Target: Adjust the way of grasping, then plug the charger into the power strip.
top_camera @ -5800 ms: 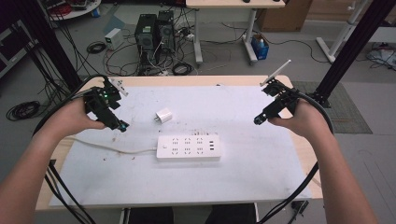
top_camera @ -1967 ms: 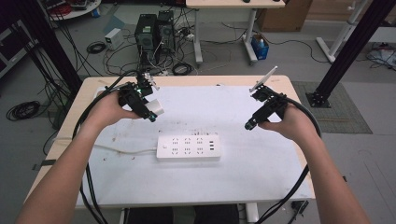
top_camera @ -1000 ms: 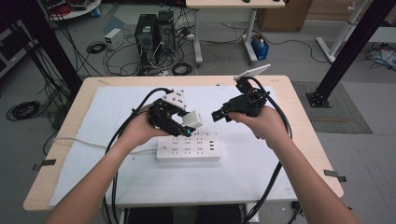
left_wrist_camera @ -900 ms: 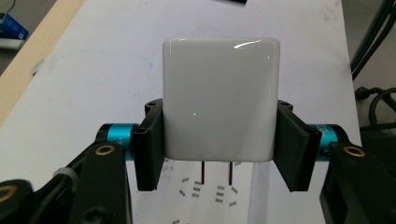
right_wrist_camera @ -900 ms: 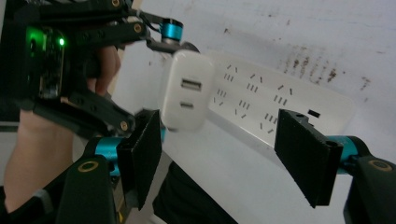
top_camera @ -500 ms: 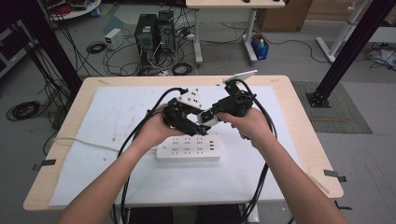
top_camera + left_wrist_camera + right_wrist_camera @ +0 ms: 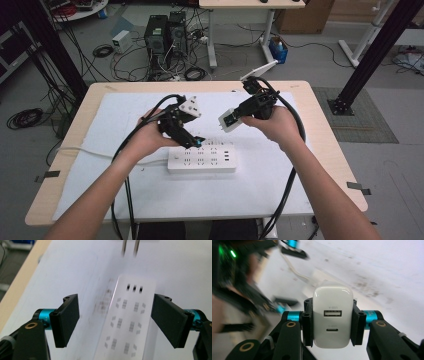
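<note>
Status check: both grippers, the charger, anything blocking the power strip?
Right gripper shut on white USB charger. Left gripper jaws just opened, nothing between them. Power strip flat on table below, sockets unobstructed.

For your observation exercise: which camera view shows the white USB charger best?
The right gripper view: the USB charger sits close-up, both ports facing the camera. The high view shows it small in the right tongs. The left gripper view shows two blurred metal prongs, possibly its own.

White charger point(image 7: 332, 319): small rounded block, two ports on its end face, one wide over one small oval. Held up off the table, clamped at both sides, above the far edge of the white power strip point(image 7: 202, 159), which lies flat on the table.
</note>
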`<state>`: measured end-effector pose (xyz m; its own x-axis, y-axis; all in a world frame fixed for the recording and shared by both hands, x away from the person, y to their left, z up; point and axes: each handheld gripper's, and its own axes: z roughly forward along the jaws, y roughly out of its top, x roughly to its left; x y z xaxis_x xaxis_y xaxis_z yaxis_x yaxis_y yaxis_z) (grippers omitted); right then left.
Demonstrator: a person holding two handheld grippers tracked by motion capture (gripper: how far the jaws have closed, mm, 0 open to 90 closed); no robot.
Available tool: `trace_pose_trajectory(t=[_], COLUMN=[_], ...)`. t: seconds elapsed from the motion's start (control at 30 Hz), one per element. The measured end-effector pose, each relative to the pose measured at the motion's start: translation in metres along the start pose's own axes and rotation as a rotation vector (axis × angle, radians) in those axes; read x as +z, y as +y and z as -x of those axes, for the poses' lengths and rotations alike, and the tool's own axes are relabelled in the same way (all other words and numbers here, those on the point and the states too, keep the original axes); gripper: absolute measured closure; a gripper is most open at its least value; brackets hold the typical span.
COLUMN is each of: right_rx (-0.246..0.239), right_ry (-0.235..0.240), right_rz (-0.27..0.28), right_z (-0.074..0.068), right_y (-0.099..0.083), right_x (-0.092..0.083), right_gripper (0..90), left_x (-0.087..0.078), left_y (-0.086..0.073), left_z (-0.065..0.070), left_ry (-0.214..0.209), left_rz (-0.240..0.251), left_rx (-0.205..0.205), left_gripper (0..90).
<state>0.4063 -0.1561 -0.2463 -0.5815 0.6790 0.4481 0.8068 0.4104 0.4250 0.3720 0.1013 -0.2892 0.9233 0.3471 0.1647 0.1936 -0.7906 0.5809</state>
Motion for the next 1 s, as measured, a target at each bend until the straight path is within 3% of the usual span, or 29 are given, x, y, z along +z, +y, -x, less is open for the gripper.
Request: trace_pose_trajectory(t=[0.13, 0.2, 0.27, 0.33, 0.4, 0.57, 0.7, 0.83, 1.0], right_rx=[-0.112, -0.161, -0.221, -0.274, -0.317, -0.386, -0.454, -0.58, -0.671], right_ry=[-0.13, -0.188, -0.259, -0.296, -0.304, -0.308, -0.266, -0.251, -0.217], right_rz=[-0.056, -0.084, -0.139, -0.183, -0.212, -0.24, -0.252, -0.292, -0.356], right_z=[-0.005, -0.008, -0.01, -0.011, -0.013, -0.019, -0.024, -0.032, -0.034], right_y=[0.001, 0.0, 0.0, -0.001, -0.001, 0.002, 0.004, 0.006, 0.009], right_x=[-0.008, -0.01, -0.008, -0.006, -0.004, -0.003, 0.002, 0.023, 0.054], right_gripper=[62.3, 62.3, 62.3, 62.3, 62.3, 62.3, 62.3, 62.3, 62.3], left_x=[-0.008, -0.01, -0.01, -0.01, -0.011, -0.018, -0.026, -0.031, -0.038], left_y=[-0.021, -0.033, -0.044, -0.055, -0.065, -0.081, -0.086, -0.089, -0.089], left_z=[-0.01, -0.016, -0.023, -0.028, -0.033, -0.037, -0.035, -0.032, -0.027], left_ry=[0.025, 0.004, 0.009, 0.026, 0.032, 0.045, 0.057, 0.058, 0.057], left_rz=[-0.133, -0.231, -0.333, -0.396, -0.428, -0.42, -0.398, -0.389, -0.383], left_rx=[-0.043, -0.067, -0.079, -0.104, -0.139, -0.186, -0.197, -0.19, -0.18], left_gripper=[22.9, 23.0, 23.0, 23.0, 23.0, 23.0, 23.0, 23.0, 23.0])
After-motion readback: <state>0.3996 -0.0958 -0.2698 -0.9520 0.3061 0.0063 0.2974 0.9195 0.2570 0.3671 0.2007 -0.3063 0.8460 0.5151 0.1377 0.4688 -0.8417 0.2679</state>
